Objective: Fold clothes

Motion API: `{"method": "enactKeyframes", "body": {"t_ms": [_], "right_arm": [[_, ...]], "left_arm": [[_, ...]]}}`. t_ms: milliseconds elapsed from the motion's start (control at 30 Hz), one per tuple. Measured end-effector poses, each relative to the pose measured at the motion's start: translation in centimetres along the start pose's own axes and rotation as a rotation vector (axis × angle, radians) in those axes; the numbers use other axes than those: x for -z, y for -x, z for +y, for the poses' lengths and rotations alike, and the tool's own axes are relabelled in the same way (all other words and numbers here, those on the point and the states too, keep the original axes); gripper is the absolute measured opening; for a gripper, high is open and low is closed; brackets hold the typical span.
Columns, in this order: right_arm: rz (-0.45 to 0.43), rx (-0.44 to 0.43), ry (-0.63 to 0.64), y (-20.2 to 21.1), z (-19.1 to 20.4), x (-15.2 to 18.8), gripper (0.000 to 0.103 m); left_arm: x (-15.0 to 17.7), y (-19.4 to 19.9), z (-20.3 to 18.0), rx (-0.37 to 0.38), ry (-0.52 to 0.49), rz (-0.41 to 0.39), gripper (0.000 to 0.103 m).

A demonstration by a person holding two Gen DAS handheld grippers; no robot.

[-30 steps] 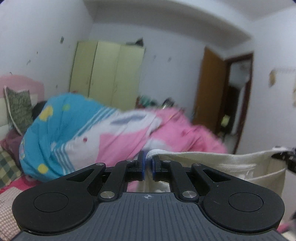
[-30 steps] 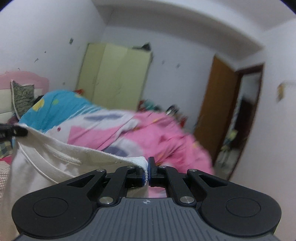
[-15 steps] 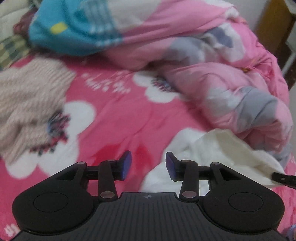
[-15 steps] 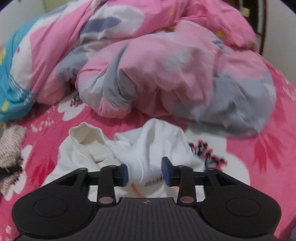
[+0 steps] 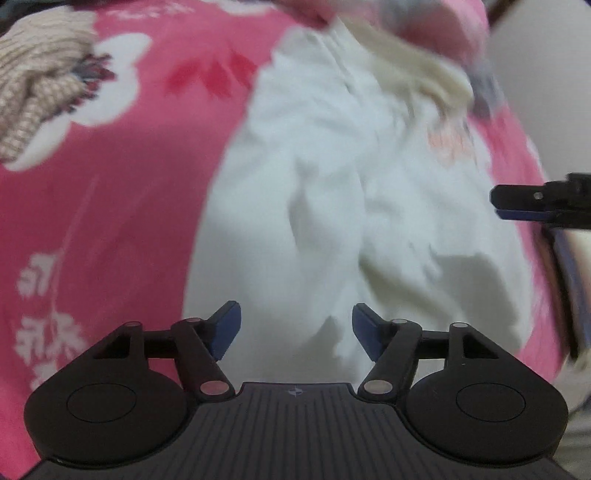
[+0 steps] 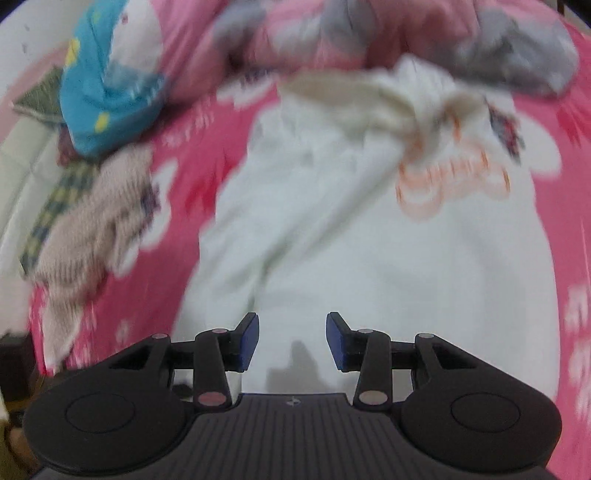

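Half a second ago the white garment [image 5: 332,192] lay bunched ahead of both grippers; now it spreads longer across the pink floral bedsheet [image 5: 92,206], and both cameras sit lower and closer over it. The sheet fills most of each view, heavily smeared by motion blur, so its flower print reads only as white and red patches. At the far edge, the pink and grey duvet [image 6: 369,33] is cut off by the frame, with a blue section [image 6: 99,88] at the left. The garment lies crumpled on the sheet, its cream far end [image 6: 369,99] bunched against the duvet; an orange print [image 6: 454,177] is too blurred to read. A beige knit piece [image 6: 88,229] lies on the sheet to the left, apart from the garment. The left gripper [image 5: 296,328] has its jaws spread wide, holding nothing, above the garment's near edge. The right gripper [image 6: 291,341] is likewise parted and empty over the cloth; whether either touches the fabric is unclear.
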State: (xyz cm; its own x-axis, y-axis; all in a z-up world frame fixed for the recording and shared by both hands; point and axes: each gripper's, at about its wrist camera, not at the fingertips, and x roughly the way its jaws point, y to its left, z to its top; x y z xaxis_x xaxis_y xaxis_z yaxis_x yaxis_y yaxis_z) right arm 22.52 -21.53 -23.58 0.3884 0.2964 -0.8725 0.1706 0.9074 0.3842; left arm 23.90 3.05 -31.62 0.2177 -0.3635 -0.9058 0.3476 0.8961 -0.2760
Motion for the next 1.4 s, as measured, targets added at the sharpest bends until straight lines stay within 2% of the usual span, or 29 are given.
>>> {"method": "enactKeyframes", "body": {"t_ms": [67,100,133,167,200,267,367,400,533,567,767,933,967,1033,1133,1267,1333,1400], "right_arm": [[0.027,0.04,-0.015,0.6,0.1,2.0,0.043],[0.036,0.058,-0.025,0.9,0.2,2.9,0.043],[0.038,0.071,-0.04,1.3,0.1,3.5,0.043],[0.037,0.084,-0.053,1.6,0.1,4.0,0.043],[0.032,0.094,-0.066,2.0,0.1,4.4,0.043],[0.016,0.109,-0.093,2.8,0.0,5.0,0.043],[-0.014,0.12,-0.12,3.5,0.0,5.7,0.043],[-0.025,0.12,-0.123,3.7,0.1,5.9,0.043],[-0.054,0.112,-0.144,4.1,0.4,6.5,0.043],[-0.061,0.115,-0.151,4.2,0.5,6.7,0.043],[-0.08,0.12,-0.22,4.2,0.0,7.6,0.043],[-0.067,0.155,-0.268,3.7,-1.0,8.2,0.043],[-0.067,0.163,-0.271,3.7,-1.1,8.2,0.043],[-0.066,0.175,-0.264,3.8,-1.2,8.3,0.043],[-0.062,0.17,-0.196,3.5,-0.1,7.9,0.043],[-0.046,0.136,0.012,1.9,3.8,7.6,0.044],[-0.033,0.119,0.113,0.8,5.9,7.7,0.045],[-0.026,0.115,0.152,0.1,7.2,8.1,0.045]], "left_arm": [[0.8,-1.2,-0.7,-0.034,-0.053,0.02,0.048],[1.1,-1.9,-0.9,-0.055,-0.068,0.033,0.034],[1.2,-2.0,-0.8,-0.058,-0.06,0.031,0.028],[1.3,-2.0,-0.5,-0.053,-0.04,0.021,0.017],[1.2,-1.7,-0.2,-0.052,-0.019,0.013,0.01],[0.9,-0.7,0.7,-0.047,0.027,-0.009,0.007],[-1.1,3.3,3.6,-0.028,0.122,-0.099,0.007],[-2.2,4.9,4.9,-0.038,0.149,-0.138,0.002],[-8.1,12.1,11.1,-0.109,0.247,-0.329,0.002],[-9.0,12.4,12.0,-0.143,0.252,-0.345,0.002],[-12.8,11.1,16.0,-0.39,0.206,-0.357,0.002],[-15.9,9.9,19.2,-0.595,0.166,-0.364,0.008],[-15.6,10.0,19.2,-0.578,0.173,-0.372,0.011],[-14.3,10.8,18.8,-0.508,0.188,-0.396,0.032],[-12.5,12.7,18.3,-0.475,0.173,-0.423,0.049],[-11.2,16.2,18.4,-0.429,0.17,-0.509,0.057],[-10.1,18.0,18.2,-0.367,0.208,-0.536,0.058],[-9.0,18.6,17.8,-0.289,0.232,-0.519,0.058]]}}
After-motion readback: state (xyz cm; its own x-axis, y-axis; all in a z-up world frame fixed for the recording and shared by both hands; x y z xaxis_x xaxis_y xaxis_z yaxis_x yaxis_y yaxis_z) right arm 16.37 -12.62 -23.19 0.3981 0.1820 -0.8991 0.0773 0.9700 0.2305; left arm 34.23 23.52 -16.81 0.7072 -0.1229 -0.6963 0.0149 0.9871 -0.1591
